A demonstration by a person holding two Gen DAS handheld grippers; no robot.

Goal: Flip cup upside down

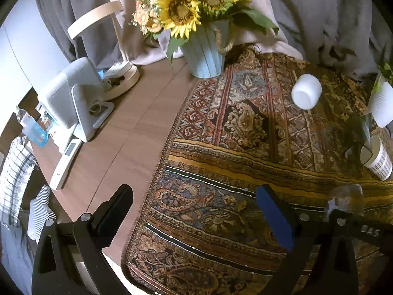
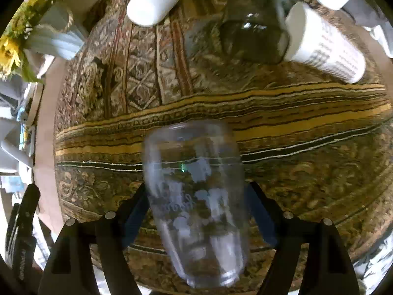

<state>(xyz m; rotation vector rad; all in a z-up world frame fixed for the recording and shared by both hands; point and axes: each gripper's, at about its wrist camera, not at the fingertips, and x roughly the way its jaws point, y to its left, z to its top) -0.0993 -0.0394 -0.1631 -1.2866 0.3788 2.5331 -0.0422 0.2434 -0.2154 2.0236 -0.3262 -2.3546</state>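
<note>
Clear glass cup [image 2: 196, 201] is clamped between the right gripper [image 2: 196, 211] jaws, above a patterned cloth [image 2: 294, 127] with bare room around it. Other cups [image 2: 152, 2] lie well apart, farther back. Left gripper [image 1: 194, 211] jaws are spread wide, holding nothing, over the cloth's edge on the counter [image 1: 137, 123].

Here's the cup [image 2: 196, 204]: a clear glass tumbler with frosted white lettering and flower shapes on its side (the writing is too blurred to read). It sits between the two dark fingers of the right gripper [image 2: 196, 209], above the patterned cloth [image 2: 307, 123], lengthwise along the fingers. In the left wrist view it shows only faintly [image 1: 346, 201] at the lower right.
</note>
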